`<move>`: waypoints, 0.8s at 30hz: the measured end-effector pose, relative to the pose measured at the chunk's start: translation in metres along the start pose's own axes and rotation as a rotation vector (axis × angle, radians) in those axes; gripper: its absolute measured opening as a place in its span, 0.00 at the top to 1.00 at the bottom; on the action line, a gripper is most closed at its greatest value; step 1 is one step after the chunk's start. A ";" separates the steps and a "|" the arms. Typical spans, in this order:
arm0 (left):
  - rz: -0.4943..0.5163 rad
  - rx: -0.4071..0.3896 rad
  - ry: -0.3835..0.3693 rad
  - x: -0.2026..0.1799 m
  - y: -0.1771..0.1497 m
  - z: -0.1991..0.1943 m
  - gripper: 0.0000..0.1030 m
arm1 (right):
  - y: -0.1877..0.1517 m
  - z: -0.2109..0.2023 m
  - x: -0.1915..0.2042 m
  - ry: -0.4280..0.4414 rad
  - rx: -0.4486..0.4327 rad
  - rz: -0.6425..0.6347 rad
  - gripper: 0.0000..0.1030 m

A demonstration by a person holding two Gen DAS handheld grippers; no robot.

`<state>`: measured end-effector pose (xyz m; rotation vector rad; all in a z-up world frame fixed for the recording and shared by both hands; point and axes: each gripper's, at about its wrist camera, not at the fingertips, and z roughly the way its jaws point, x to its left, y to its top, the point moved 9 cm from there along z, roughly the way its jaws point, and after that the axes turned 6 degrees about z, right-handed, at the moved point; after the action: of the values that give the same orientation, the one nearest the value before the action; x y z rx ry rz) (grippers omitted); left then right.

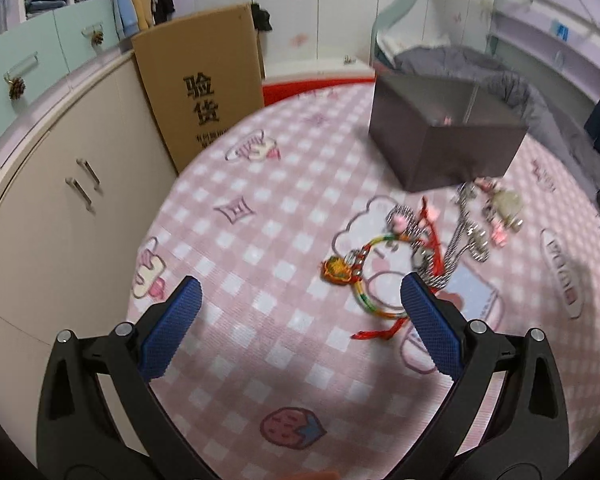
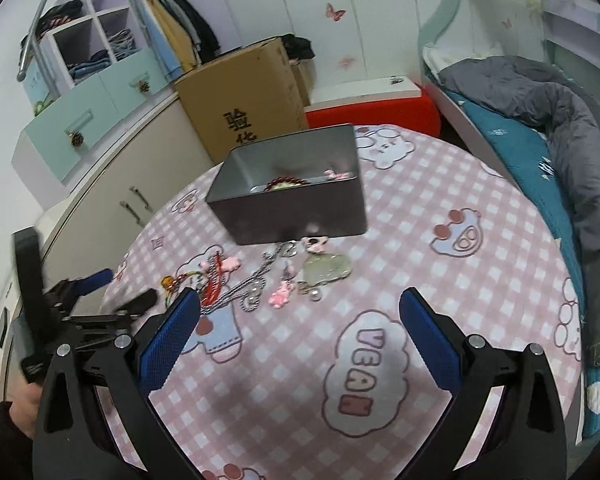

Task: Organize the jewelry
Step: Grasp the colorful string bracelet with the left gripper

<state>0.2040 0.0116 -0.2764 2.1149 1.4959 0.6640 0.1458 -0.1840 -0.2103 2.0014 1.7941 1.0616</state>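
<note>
A dark grey metal box (image 1: 440, 140) (image 2: 296, 196) stands on the pink checked tablecloth (image 1: 260, 280) (image 2: 420, 280); a red bead bracelet (image 2: 284, 182) and a pink charm lie inside it. In front of the box lies a pile of jewelry: a rainbow cord bracelet with an orange pendant (image 1: 340, 270), red cord (image 1: 432, 236), silver chains (image 1: 466, 228) (image 2: 256, 276), a pale green pendant (image 2: 326, 268) and pink charms (image 2: 280, 296). My left gripper (image 1: 300, 296) is open, its right finger beside the rainbow bracelet. My right gripper (image 2: 300, 312) is open over the cloth just short of the pile.
A cardboard box (image 1: 204, 88) leans against beige cabinets (image 1: 60, 200) on the left. A red-and-white stool (image 2: 372, 108) sits behind the table. A bed with a grey duvet (image 2: 560, 120) lies to the right. A person's hand (image 2: 20, 412) holds the left gripper at the table's left edge.
</note>
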 end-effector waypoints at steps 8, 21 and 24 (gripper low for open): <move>0.016 0.044 -0.095 -0.015 0.000 0.013 0.78 | -0.008 0.012 0.004 0.002 0.041 -0.012 0.07; -0.029 -0.030 -0.176 -0.016 0.010 -0.018 0.94 | -0.035 0.048 0.069 0.136 0.135 -0.166 0.46; -0.032 -0.037 -0.177 -0.014 0.013 -0.020 0.94 | -0.040 0.061 0.086 0.156 0.155 -0.211 0.58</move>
<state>0.1963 -0.0041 -0.2544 2.0598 1.4067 0.4753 0.1532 -0.0780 -0.2480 1.8016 2.1746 1.0675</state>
